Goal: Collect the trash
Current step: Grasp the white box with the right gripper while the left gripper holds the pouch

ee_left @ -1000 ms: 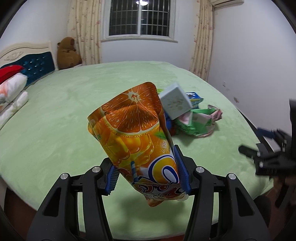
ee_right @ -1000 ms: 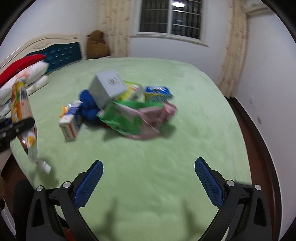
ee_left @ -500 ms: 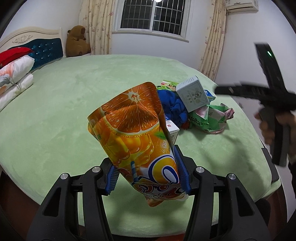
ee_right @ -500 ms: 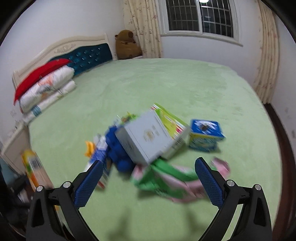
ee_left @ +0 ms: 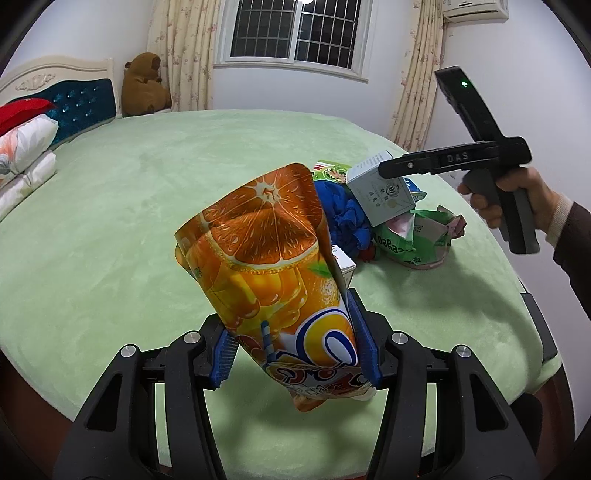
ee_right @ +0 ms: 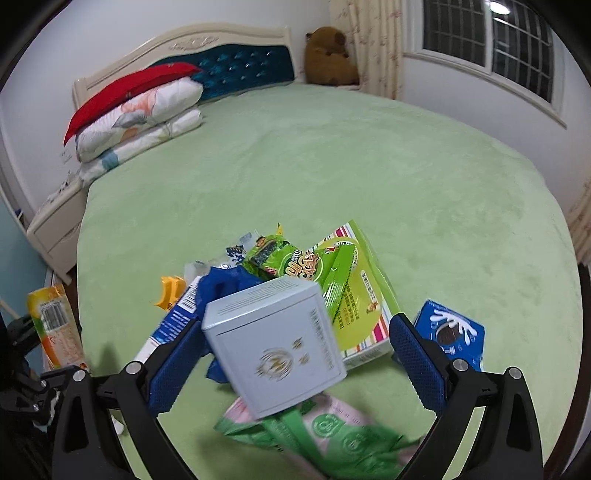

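on the green bed [ee_right: 332,166], the trash pile lay near the foot edge: a grey box [ee_right: 273,343] leaned over a blue cloth [ee_left: 347,214], blurred green wrappers [ee_right: 332,439] half cut off below. left gripper [ee_left: 295,350] jaws were clamped on an orange juice pouch [ee_left: 269,266], which hid part of the pile. right gripper [ee_right: 295,369] jaws stood apart around the box, not touching. pillows [ee_right: 140,114] and a curtained window [ee_left: 299,29] lay behind.

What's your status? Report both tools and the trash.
Left tool shut on orange pouch. Right tool open over grey box. Trash pile crowds it.
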